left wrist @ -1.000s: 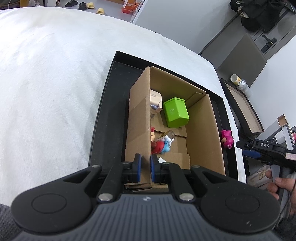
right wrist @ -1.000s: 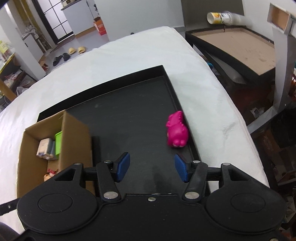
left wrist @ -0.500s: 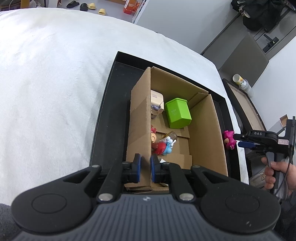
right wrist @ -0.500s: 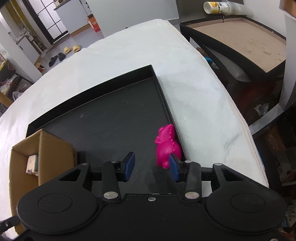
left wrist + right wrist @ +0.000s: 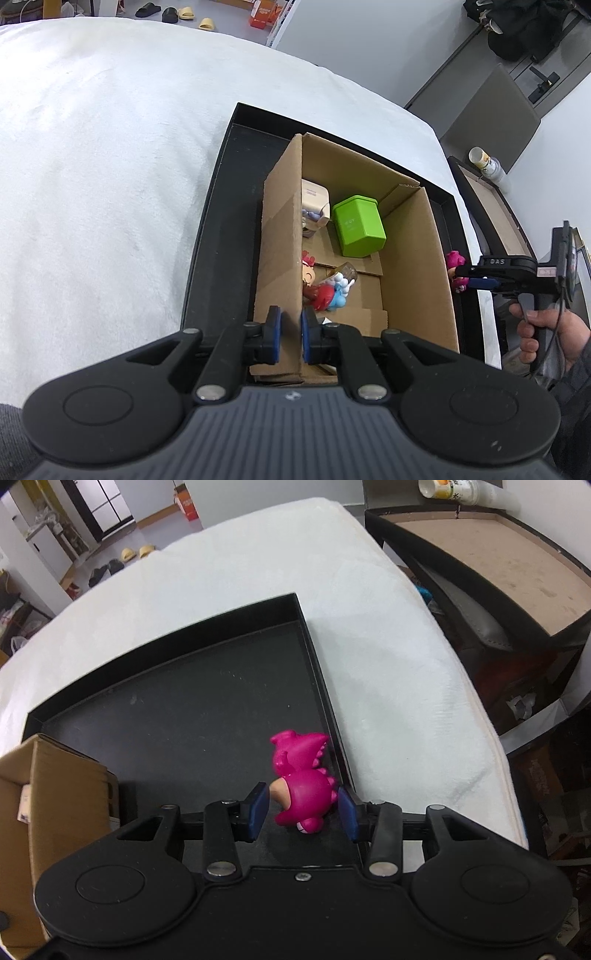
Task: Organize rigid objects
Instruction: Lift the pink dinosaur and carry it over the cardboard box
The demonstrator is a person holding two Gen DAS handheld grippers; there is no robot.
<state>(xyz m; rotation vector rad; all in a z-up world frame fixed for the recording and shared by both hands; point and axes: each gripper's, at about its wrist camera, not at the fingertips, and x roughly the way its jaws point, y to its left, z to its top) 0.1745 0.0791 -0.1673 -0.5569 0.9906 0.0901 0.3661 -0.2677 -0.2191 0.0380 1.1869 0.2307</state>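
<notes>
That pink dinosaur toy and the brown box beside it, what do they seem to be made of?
The pink dinosaur toy looks like glossy moulded plastic or vinyl: bright highlights sit on its rounded back. The brown box looks like matte corrugated cardboard, with folded flaps and raw-cut edges; the left gripper is clamped on its wall.

Home: slippers, fridge.

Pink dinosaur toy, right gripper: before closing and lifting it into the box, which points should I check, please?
1. Pink dinosaur toy between right gripper fingers: ok.
2. Grip closed on toy: not ok, gaps remain both sides.
3. Toy free of black tray rim: cannot tell, it sits very near.
4. Left gripper clamps cardboard box wall: ok.
5. Free floor in box beside green container: ok.
</notes>
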